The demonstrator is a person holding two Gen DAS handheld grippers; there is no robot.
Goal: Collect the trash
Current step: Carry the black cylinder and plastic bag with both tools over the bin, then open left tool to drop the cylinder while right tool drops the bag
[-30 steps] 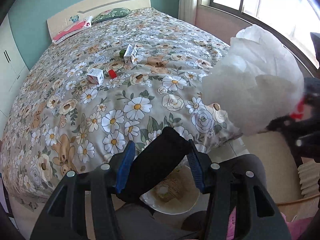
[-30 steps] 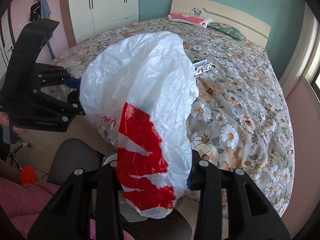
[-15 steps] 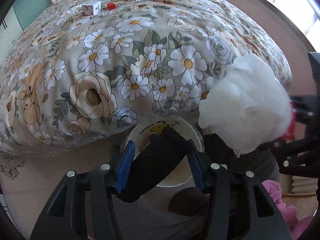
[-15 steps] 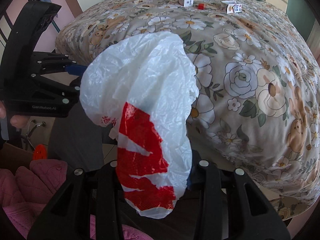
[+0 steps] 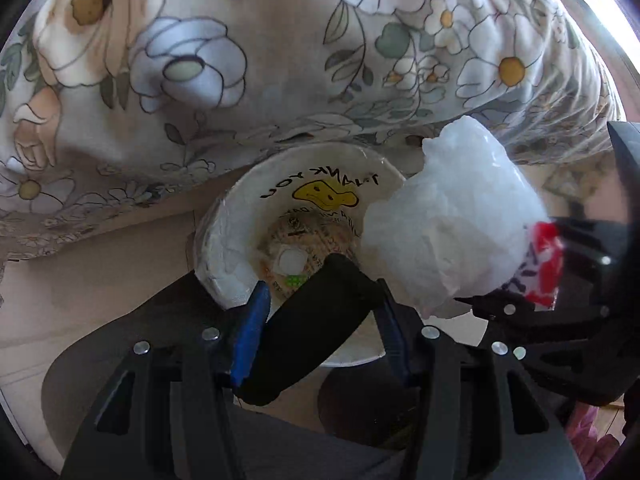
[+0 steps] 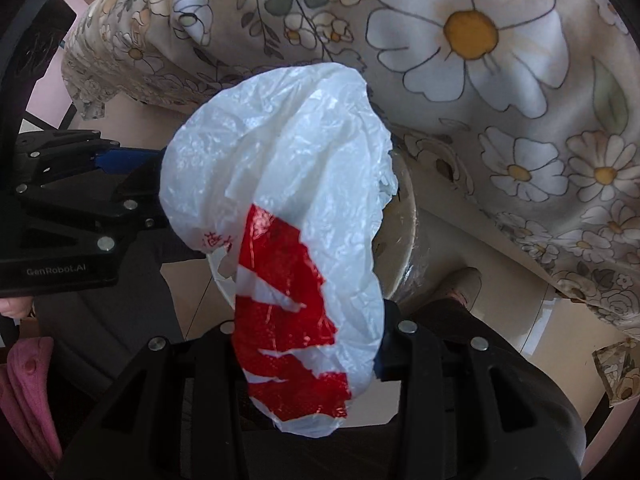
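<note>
My left gripper (image 5: 320,312) is shut on a black cylindrical object (image 5: 308,328) and holds it over a white trash bin (image 5: 224,240) lined with a bag printed with a yellow smiley. My right gripper (image 6: 308,344) is shut on a crumpled white and red plastic bag (image 6: 280,200), which hangs over the bin's right rim and also shows in the left wrist view (image 5: 452,224). The left gripper also shows at the left of the right wrist view (image 6: 80,200). Paper trash (image 5: 304,240) lies in the bottom of the bin.
The floral bedspread (image 5: 240,60) hangs down right behind the bin and fills the top of both views (image 6: 480,60). Beige floor (image 5: 100,280) lies left of the bin. A pink cloth (image 6: 28,392) is at lower left of the right wrist view.
Both grippers have dropped from above the bed down to the bin beside it. The black object and the plastic bag are now over the bin opening. Both grips are unchanged.
</note>
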